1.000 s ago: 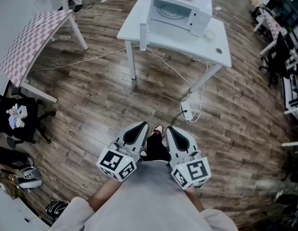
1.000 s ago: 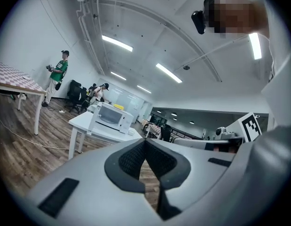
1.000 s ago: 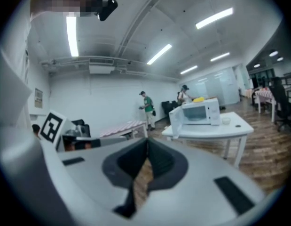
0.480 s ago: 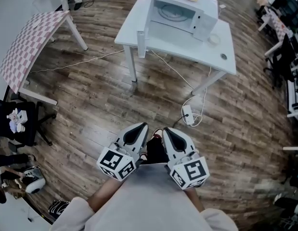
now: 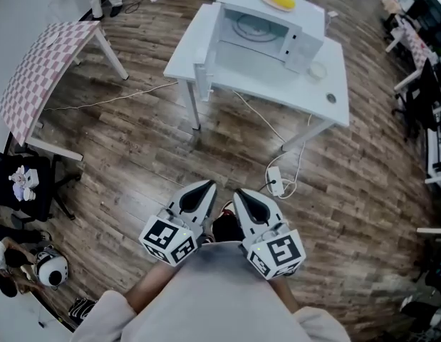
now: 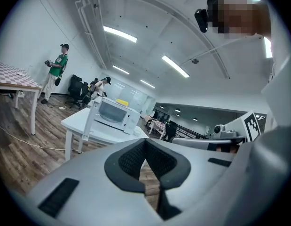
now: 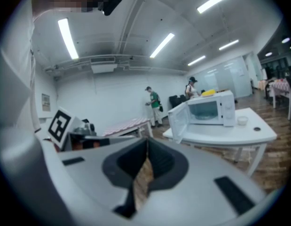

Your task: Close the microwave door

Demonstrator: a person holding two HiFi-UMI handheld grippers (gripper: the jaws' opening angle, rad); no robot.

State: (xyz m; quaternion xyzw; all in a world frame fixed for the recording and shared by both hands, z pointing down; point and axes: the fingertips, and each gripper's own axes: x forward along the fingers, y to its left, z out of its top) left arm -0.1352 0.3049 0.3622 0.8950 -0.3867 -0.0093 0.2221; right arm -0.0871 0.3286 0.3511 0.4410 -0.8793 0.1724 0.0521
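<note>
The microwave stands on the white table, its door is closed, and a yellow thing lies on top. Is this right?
Not quite: the microwave door is open, swung out sideways, as the right gripper view shows. The microwave does stand on the white table with a yellow thing on top.

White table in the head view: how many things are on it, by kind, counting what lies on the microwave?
White box-shaped microwave, door open: 1
Yellow oblong object on top of it: 1
Small white round cup: 1
Small grey round disc: 1
Total: 4
</note>
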